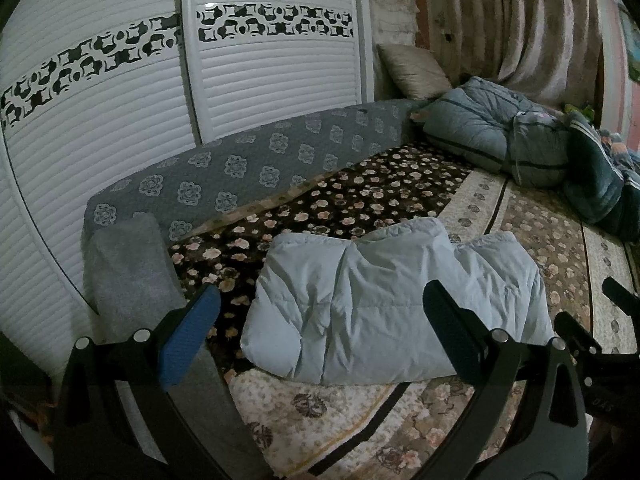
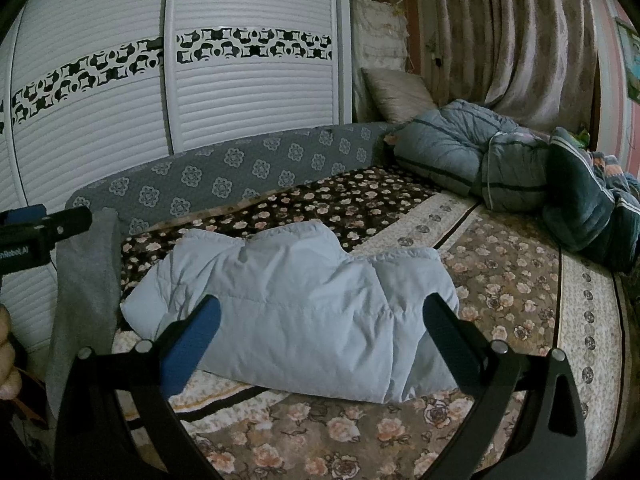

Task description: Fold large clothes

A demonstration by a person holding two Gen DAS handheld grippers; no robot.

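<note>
A pale blue padded jacket lies folded into a compact bundle on the flowered bedspread; it also shows in the right wrist view. My left gripper is open and empty, held just above the near edge of the jacket. My right gripper is open and empty, also over the jacket's near edge. The left gripper's body shows at the left edge of the right wrist view. The right gripper's body shows at the right edge of the left wrist view.
A grey patterned bolster runs along the bed's far side before white louvred wardrobe doors. A grey cloth hangs at the left. Bundled blue bedding, a dark blanket and a pillow lie at the back right.
</note>
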